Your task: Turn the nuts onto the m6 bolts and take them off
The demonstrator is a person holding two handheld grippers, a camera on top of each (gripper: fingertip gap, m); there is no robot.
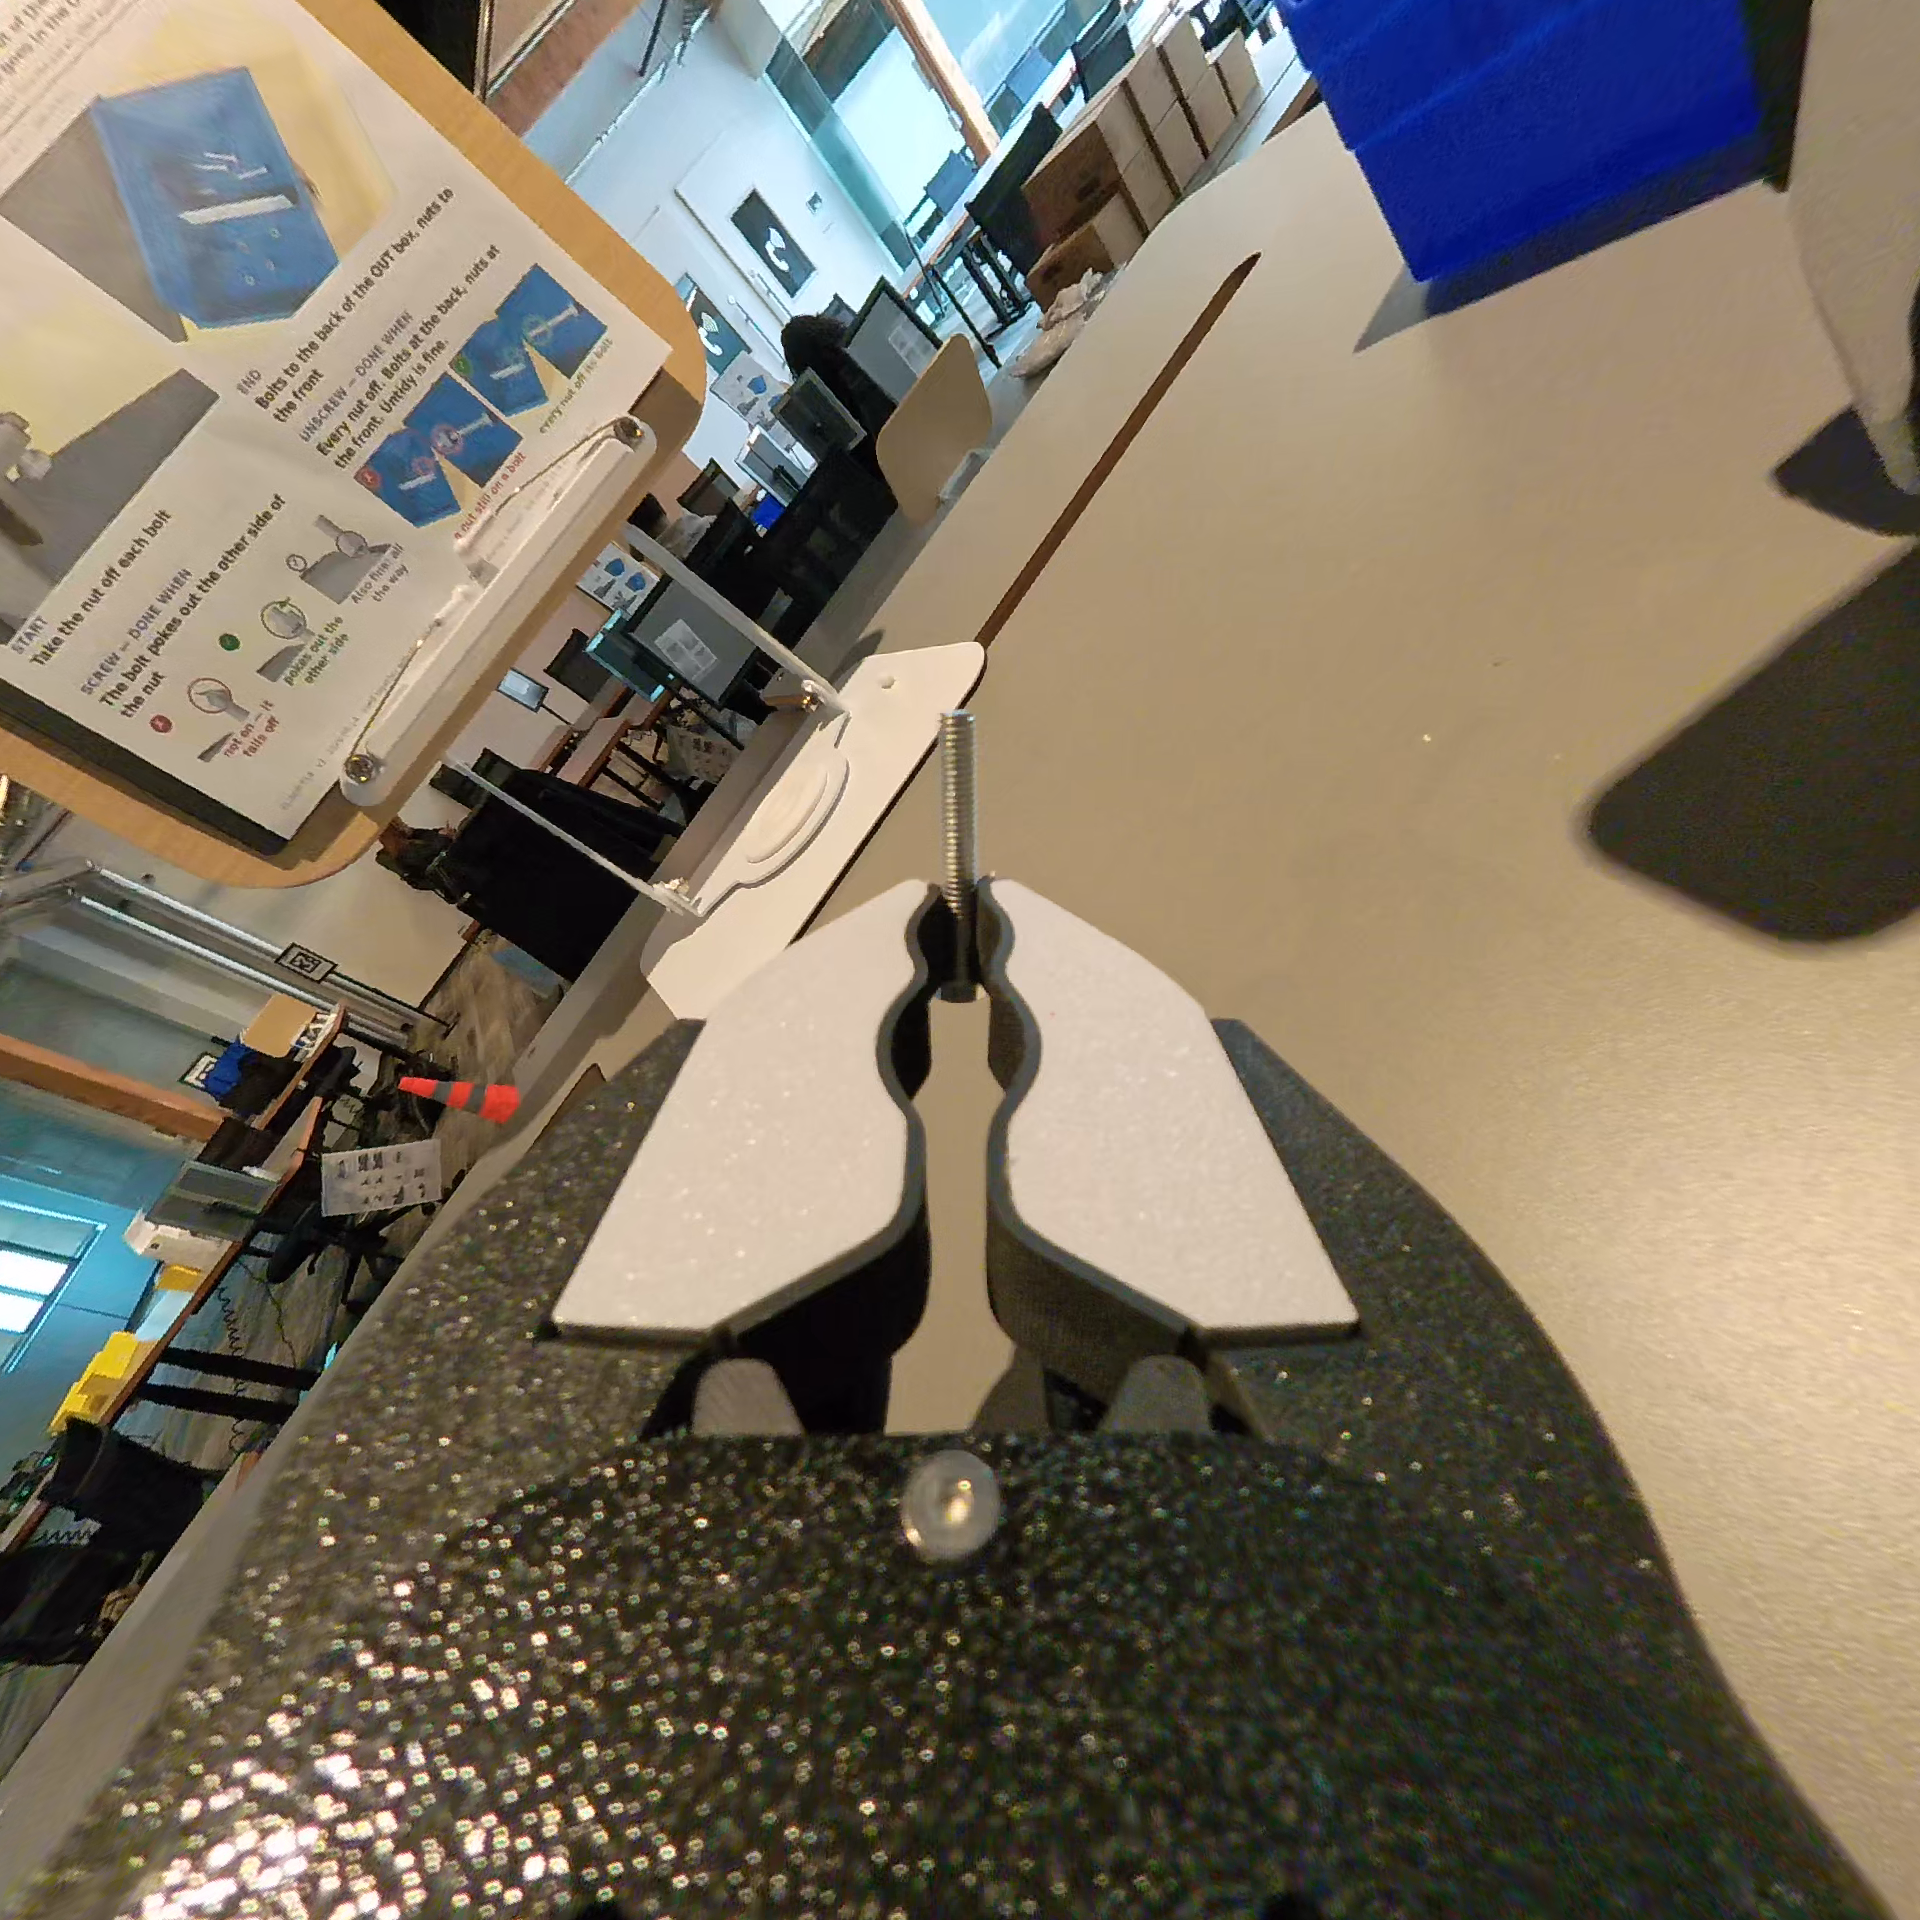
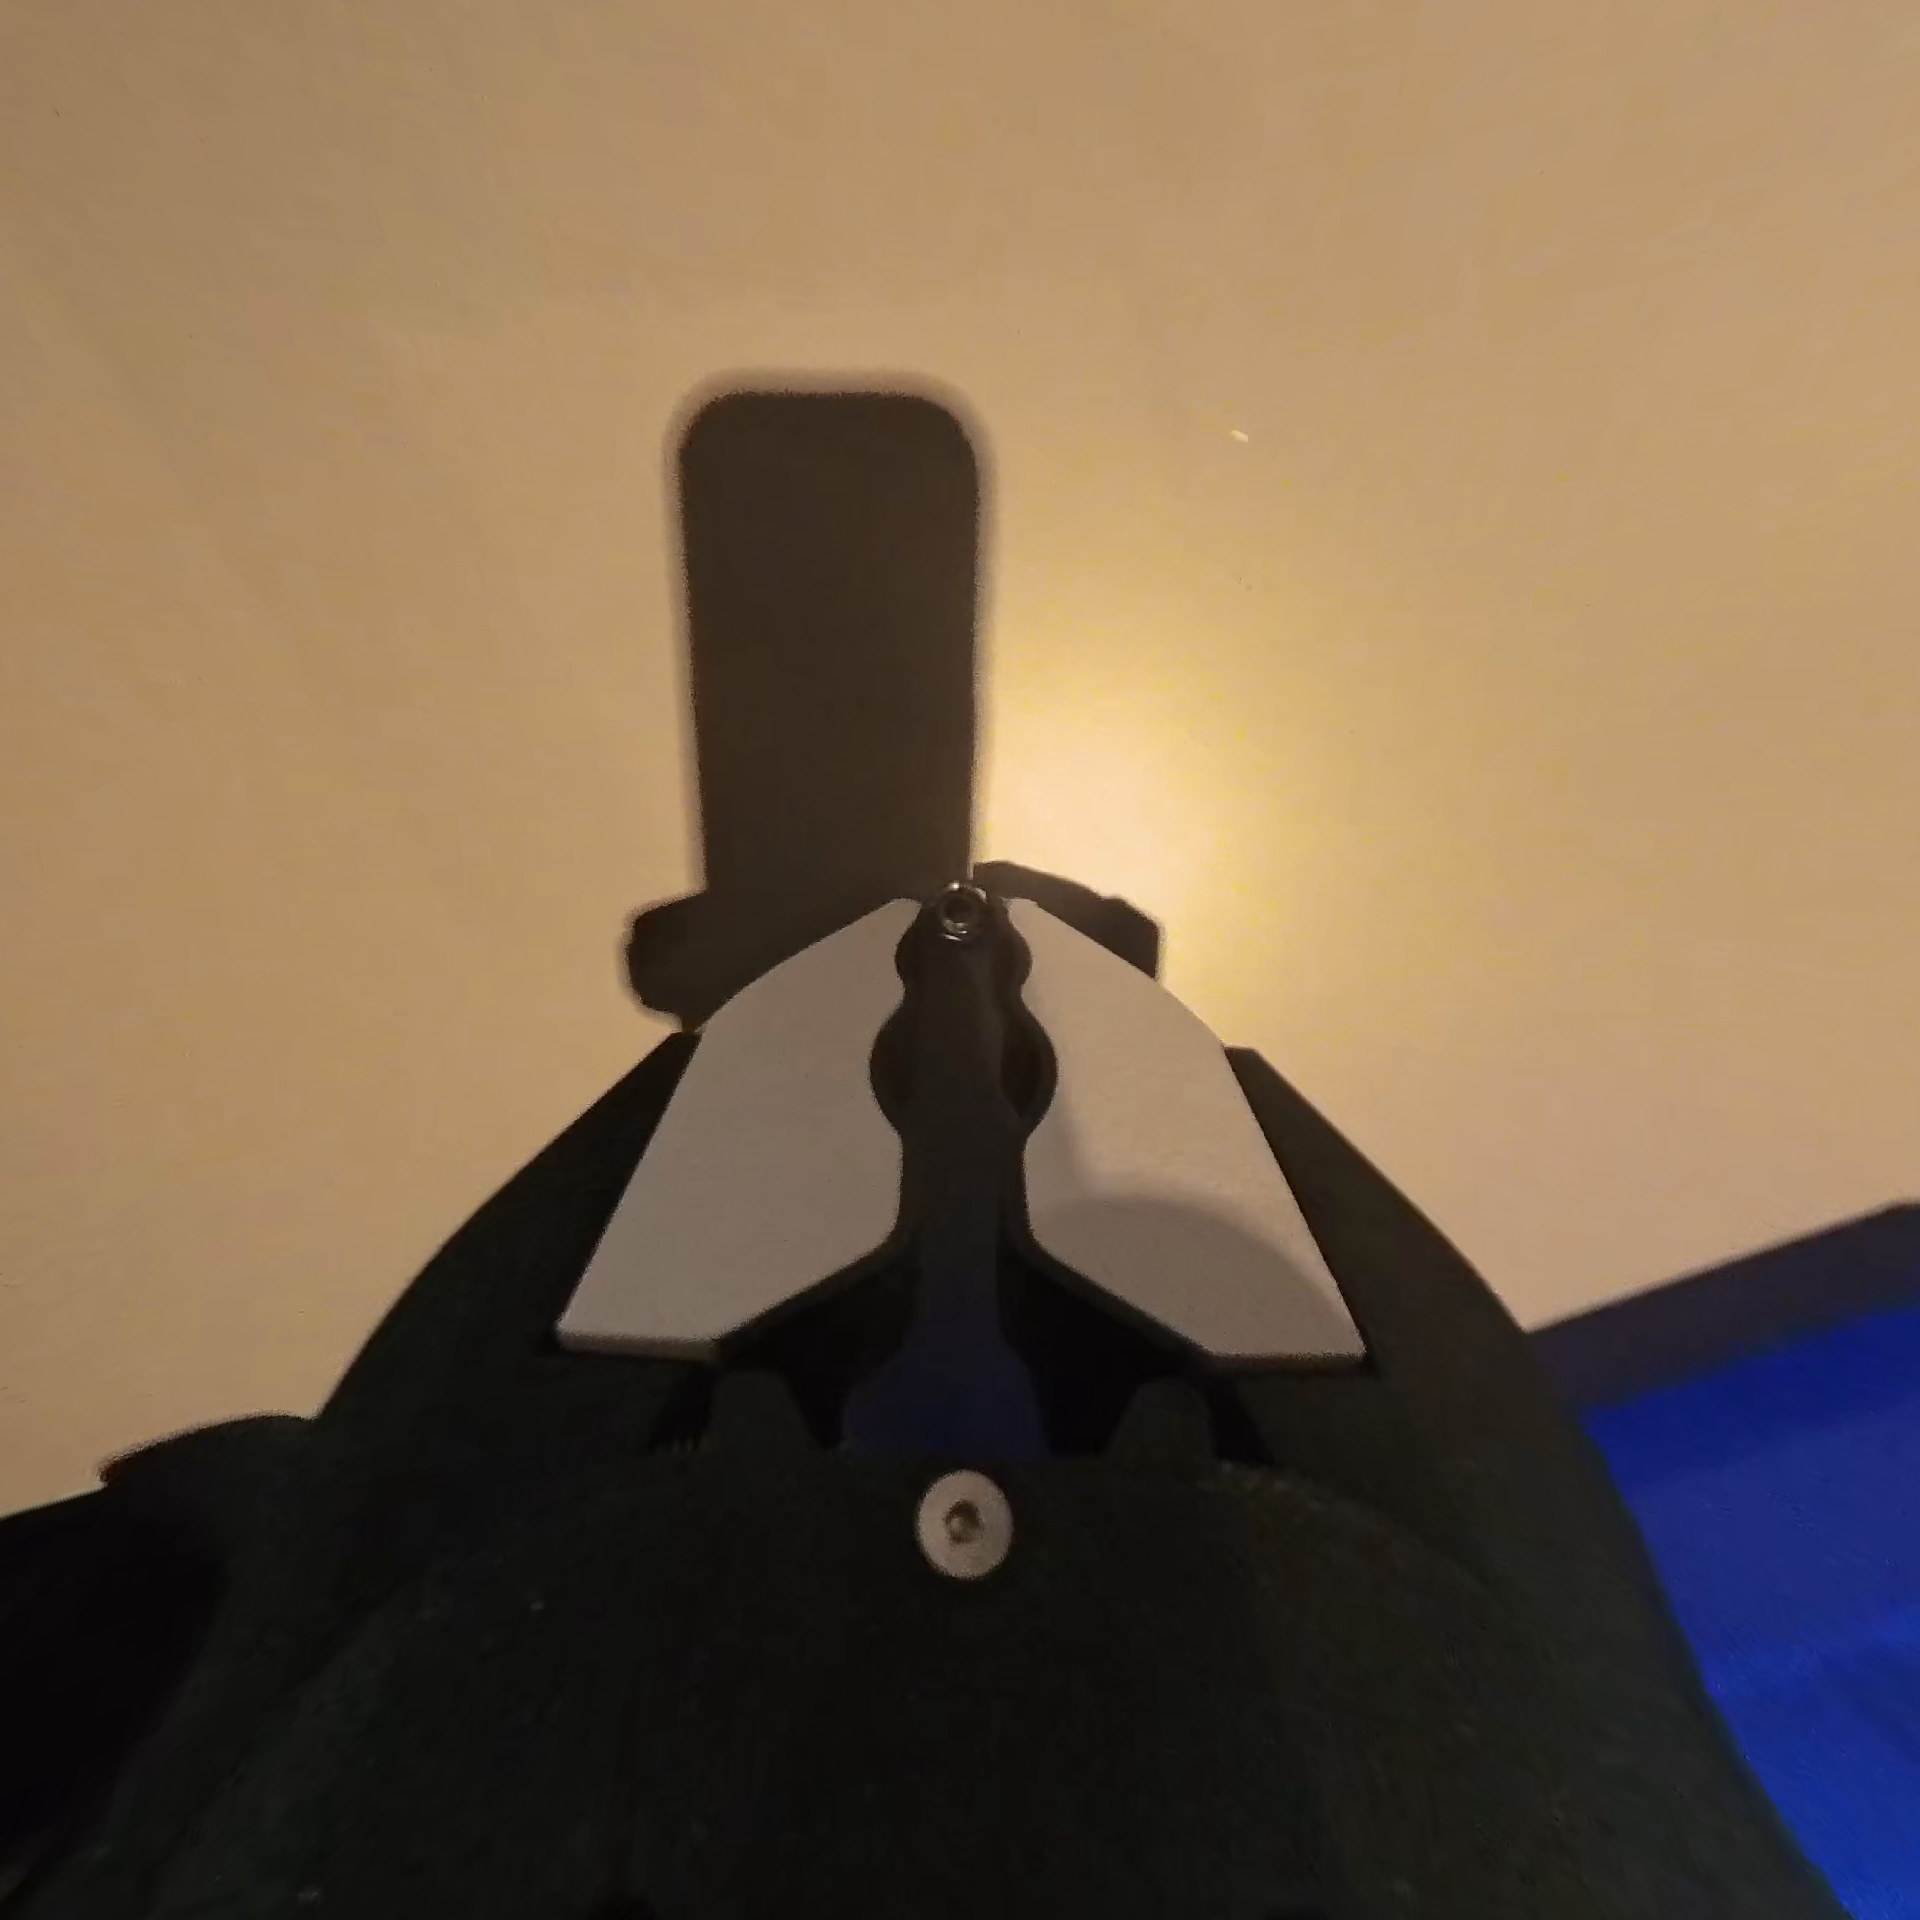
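Observation:
My left gripper (image 1: 957, 896) is shut on a silver bolt (image 1: 955, 800). The bolt's head sits between the fingers and its threaded shank sticks forward past the tips, bare of any nut. My right gripper (image 2: 958, 914) is shut on a small dark nut (image 2: 957, 918) held at the fingertips, its hole facing the camera. The right gripper hangs over the beige table (image 2: 416, 520) and casts a dark shadow (image 2: 831, 644) on it. A blurred dark part of the right gripper (image 1: 1766, 810) shows at the right edge of the left wrist view.
A blue bin (image 1: 1538, 125) stands on the table at the upper right of the left wrist view; its blue side (image 2: 1766, 1507) shows at the lower right of the right wrist view. An instruction sheet on a wooden board (image 1: 312, 416) stands at the left. A white plate (image 1: 831, 790) lies ahead. Across from one pair of fingers to the other is roughly 20 cm.

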